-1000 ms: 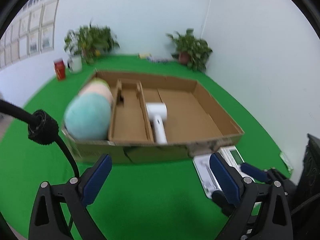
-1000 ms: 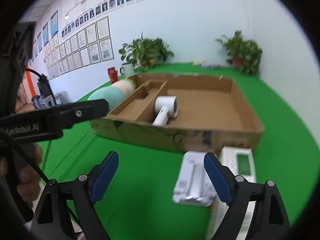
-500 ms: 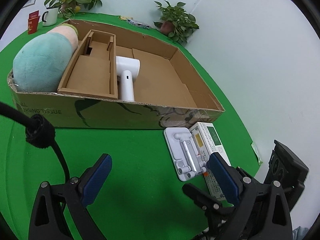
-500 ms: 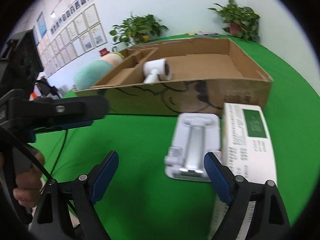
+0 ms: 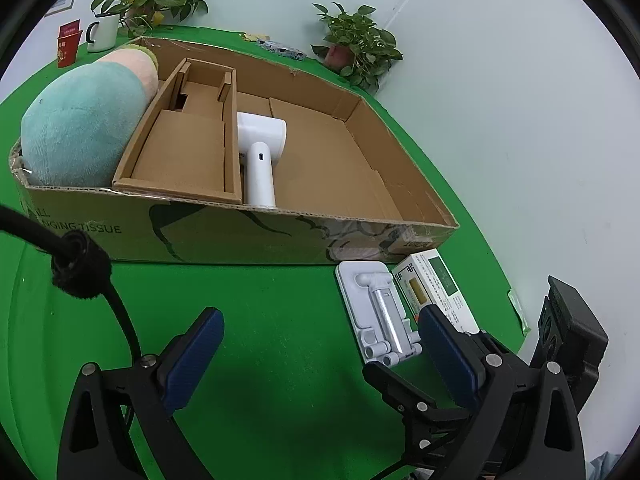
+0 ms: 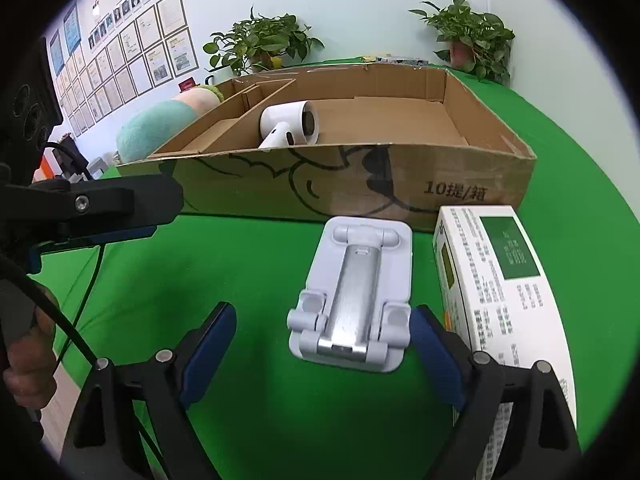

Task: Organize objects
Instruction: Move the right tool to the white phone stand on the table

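Note:
A shallow cardboard box (image 5: 224, 236) (image 6: 360, 184) lies on the green cloth. It holds a teal and pink plush (image 5: 84, 128) (image 6: 156, 128), a cardboard insert (image 5: 184, 148) and a white hair dryer (image 5: 260, 152) (image 6: 290, 124). In front of the box lie a white folding phone stand (image 5: 378, 312) (image 6: 354, 292) and a white and green carton (image 5: 436, 288) (image 6: 504, 292). My right gripper (image 6: 324, 354) is open, low over the cloth, with the stand's near end between its blue pads. My left gripper (image 5: 320, 356) is open and empty, left of the stand.
Potted plants (image 5: 360, 48) (image 6: 260, 46), a white mug (image 5: 102, 34) and a red box (image 5: 68, 44) stand at the back of the green table. A white wall (image 5: 520, 120) runs along the right. The left gripper's black arm (image 6: 92, 204) reaches across the right wrist view.
Both grippers have come down and forward toward the phone stand. The right gripper's pads now flank the stand's near end. Both stayed open.

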A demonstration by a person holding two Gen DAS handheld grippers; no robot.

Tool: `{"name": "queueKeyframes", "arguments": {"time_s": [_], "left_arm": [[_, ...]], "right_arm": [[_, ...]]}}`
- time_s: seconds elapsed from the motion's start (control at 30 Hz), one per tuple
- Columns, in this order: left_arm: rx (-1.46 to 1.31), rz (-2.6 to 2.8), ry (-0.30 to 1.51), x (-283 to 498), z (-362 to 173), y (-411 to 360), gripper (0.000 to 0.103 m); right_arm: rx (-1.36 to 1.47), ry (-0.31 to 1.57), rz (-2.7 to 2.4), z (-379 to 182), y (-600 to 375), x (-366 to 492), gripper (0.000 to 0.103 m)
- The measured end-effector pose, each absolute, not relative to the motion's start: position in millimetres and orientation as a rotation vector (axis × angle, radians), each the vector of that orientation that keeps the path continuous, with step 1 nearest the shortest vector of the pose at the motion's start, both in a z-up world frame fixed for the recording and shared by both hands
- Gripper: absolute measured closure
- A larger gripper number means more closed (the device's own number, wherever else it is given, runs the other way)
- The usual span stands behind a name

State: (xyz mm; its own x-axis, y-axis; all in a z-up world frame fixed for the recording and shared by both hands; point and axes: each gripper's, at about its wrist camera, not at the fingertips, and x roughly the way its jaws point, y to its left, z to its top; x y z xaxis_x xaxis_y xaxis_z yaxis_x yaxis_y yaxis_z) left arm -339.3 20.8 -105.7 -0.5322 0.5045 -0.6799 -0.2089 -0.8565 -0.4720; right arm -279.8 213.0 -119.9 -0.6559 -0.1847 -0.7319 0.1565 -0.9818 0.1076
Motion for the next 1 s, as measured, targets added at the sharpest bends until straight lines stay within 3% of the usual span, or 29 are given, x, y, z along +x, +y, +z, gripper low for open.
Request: {"name": "queueKeyframes", "arguments": {"time_s": [0.17, 0.23, 0.5, 0.73, 0.83, 0.9, 1.0], "left_arm": [[-1.212, 2.379, -0.488, -343.4, -106.8, 16.6, 0.005], [-1.220, 2.388, -0.485, -344.1, -108.0, 15.3, 0.005], [-1.264, 2.385, -0.460, -349.2, -111.7, 10.0, 0.005], [-1.311, 2.212, -0.543, -347.2, -126.4, 14.6, 0.012], [-1.321, 2.060, -0.651, -348.5, -136.9, 16.7, 0.013], [-1.341, 2.005, -0.669, -349.9, -144.5, 21.2, 0.013], [-1.394, 1.905, -0.691, -351.2, -160.5, 30.1, 0.028]], "right_arm": [[1.302, -0.055, -2.710, -125.8, 213.9, -297.9, 0.021], [1.347, 0.005, -2.721, -130.1, 211.2, -302.5, 0.032], [1.328, 0.017, -2.739, -132.2, 209.8, -300.4, 0.035], [1.259, -0.106, -2.639, -125.8, 203.5, -267.0, 0.035], [1.180, -0.102, -2.640, -119.8, 199.4, -253.0, 0.019], [1.163, -0.067, -2.659, -118.6, 196.5, -253.0, 0.019], [1.200, -0.047, -2.646, -123.1, 193.3, -257.9, 0.019]]}}
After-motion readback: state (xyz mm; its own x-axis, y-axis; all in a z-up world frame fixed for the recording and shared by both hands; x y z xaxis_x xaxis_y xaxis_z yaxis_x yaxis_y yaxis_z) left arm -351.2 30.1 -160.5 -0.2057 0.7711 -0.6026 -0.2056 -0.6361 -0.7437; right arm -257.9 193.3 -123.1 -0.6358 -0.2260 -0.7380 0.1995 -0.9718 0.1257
